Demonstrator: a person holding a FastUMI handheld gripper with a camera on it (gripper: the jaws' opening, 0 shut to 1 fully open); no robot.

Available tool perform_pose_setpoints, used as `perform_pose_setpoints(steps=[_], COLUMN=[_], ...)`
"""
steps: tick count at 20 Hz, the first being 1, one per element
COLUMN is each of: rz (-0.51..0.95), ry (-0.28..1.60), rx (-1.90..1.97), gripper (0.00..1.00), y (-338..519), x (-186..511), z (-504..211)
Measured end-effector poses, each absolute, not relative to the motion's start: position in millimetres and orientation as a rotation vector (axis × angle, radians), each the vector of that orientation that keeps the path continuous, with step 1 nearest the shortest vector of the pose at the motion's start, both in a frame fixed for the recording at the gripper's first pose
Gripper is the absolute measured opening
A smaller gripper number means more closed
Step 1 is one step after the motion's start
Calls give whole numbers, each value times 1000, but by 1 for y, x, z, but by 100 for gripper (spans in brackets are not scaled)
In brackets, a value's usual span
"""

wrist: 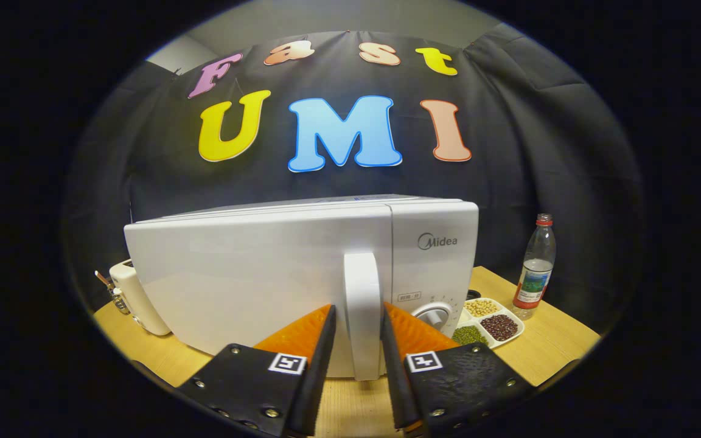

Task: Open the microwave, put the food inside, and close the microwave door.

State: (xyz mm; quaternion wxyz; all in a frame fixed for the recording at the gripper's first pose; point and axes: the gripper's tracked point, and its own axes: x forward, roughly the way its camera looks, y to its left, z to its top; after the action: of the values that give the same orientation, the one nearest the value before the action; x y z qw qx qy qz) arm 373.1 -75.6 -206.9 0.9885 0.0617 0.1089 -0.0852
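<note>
Flanking the glossy microwave's (253, 280) smooth curved handle (362, 304), the hand-held gripper (358, 319) grips it.

Gripper view: rides on the gripper (358, 325), looking forward along its two fingers.
Facing: straight at the front of the microwave (302, 274) on the table (545, 347), toward the booth wall.
Nearness: very close; door handle (363, 304) stands between the fingers.
Height: about level with the handle.

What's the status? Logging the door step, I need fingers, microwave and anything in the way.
Gripper fingers either side of the door handle, contact unclear. Microwave door shut. Bean tray and bottle stand beside it.
</note>
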Motion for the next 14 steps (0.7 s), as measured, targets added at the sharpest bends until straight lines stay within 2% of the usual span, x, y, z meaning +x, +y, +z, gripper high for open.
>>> perform_pose_setpoints(steps=[1, 2, 3, 9, 10, 14], rz=[-169, -169, -170, -168, -166, -147], ry=[223, 225, 227, 234, 236, 227], rx=[139, 163, 180, 180, 190, 175], gripper=[30, 30, 24, 23, 16, 16], y=[-74, -74, -74, -73, -73, -71], x=[376, 376, 375, 369, 370, 368], z=[-209, -209, -208, -209, -209, -207])
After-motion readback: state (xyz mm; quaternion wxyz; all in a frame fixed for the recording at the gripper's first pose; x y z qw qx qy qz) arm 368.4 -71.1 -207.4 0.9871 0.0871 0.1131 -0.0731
